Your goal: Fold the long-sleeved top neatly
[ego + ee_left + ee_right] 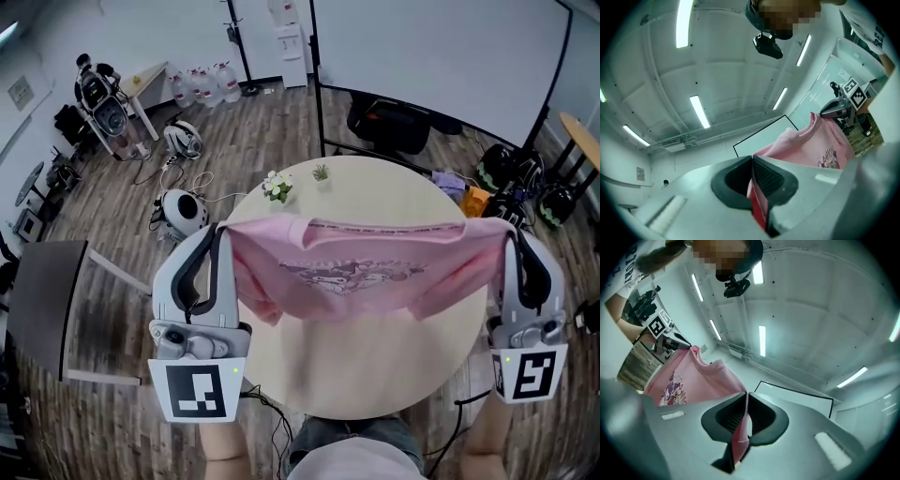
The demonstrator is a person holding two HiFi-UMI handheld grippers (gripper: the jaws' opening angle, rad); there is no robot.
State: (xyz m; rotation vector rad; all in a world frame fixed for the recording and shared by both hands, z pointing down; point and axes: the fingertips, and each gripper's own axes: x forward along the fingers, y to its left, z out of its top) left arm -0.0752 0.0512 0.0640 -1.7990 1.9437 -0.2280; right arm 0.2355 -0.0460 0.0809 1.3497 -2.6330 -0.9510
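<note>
Both pairs of jaws are pinched almost together on pink cloth. Your left gripper point(219, 234) clamps one upper corner of the top point(356, 272) and your right gripper point(512, 236) clamps the other. In the left gripper view the fabric is squeezed between the black pads, with a fold trailing out below. The right gripper view shows the same, a thin pink strip caught in the slit.

The top hangs in the air between the 2 grippers, over the round surface point(375, 375). Its upper edge is pulled taut from side to side and the printed front faces you. The lower part droops toward the surface, with loose cloth bunched under each gripper. I cannot tell whether the hem touches the surface.

This looks like the opening step, with the garment held up and stretched out before any fold is made.

The next move calls for laying it flat:
- Bring both grippers down together at the same height, keeping the upper edge tight so the body lands without creases.
- Let the hem meet the surface first, then draw the rest down over it.
- Aim for the middle of the surface. The flowers point(277, 186) and the small plant point(321, 172) stand near the far edge, and a sleeve swung that way could knock them over.
</note>
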